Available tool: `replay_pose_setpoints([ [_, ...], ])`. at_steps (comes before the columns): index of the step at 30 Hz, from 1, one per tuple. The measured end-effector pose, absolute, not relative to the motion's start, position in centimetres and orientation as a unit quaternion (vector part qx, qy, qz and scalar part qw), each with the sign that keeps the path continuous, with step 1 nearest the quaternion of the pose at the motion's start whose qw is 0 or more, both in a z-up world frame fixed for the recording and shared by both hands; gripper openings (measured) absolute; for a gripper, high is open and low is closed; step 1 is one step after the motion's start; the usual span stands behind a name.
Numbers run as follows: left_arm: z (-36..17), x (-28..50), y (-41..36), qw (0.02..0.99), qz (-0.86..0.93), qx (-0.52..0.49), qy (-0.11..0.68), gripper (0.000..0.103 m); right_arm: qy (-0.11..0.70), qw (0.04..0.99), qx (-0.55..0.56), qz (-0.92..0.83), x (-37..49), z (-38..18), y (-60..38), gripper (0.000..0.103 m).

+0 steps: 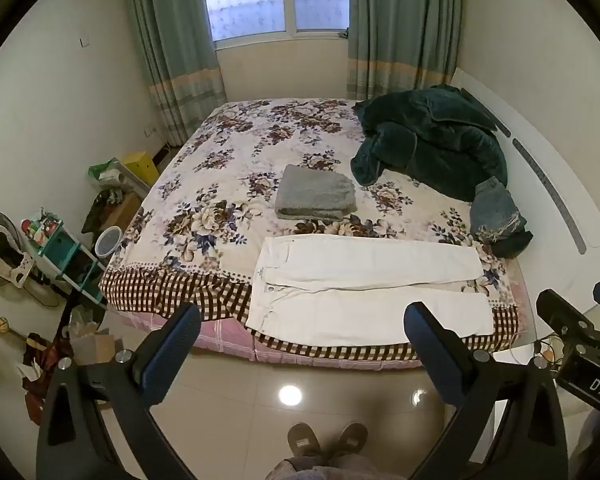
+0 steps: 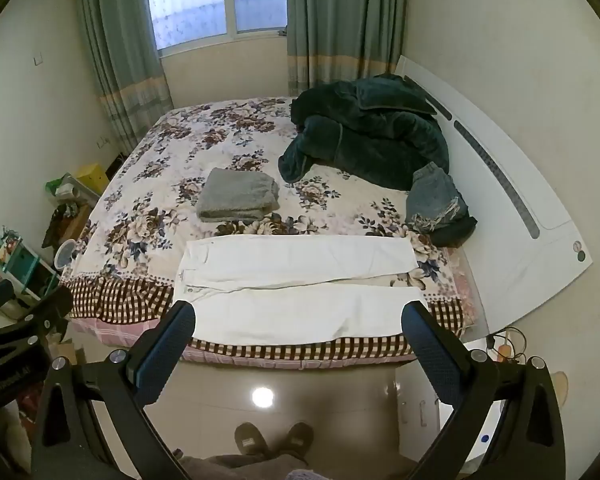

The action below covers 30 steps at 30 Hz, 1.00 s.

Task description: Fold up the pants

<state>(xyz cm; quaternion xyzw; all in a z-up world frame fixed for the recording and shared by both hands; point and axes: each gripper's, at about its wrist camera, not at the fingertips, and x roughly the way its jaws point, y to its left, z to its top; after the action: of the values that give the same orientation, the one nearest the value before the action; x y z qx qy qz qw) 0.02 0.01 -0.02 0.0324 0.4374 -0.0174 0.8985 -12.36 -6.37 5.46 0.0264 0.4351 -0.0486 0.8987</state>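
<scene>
While my left gripper (image 1: 302,338) and right gripper (image 2: 300,336) hang wide open and empty over the floor, the white cotton pants (image 1: 364,284) lie flat along the floral-sheeted bed's (image 1: 236,152) near edge, so a shallow pinch could drag them off.

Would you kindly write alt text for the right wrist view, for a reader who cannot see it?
White pants lie flat, legs apart, along the near edge of a floral bed, beyond the open, empty right tongs. Farther back sit a folded grey towel, a dark green blanket and crumpled jeans.
</scene>
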Motion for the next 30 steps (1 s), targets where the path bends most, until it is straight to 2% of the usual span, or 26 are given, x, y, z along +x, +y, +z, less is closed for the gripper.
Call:
replay_pose_setpoints([
  [30, 0.66, 0.45, -0.07, 0.903, -0.014, 0.032, 0.428, 0.103, 0.439, 0.897, 0.025, -0.050, -12.29, 5.26, -6.10, 0.103],
])
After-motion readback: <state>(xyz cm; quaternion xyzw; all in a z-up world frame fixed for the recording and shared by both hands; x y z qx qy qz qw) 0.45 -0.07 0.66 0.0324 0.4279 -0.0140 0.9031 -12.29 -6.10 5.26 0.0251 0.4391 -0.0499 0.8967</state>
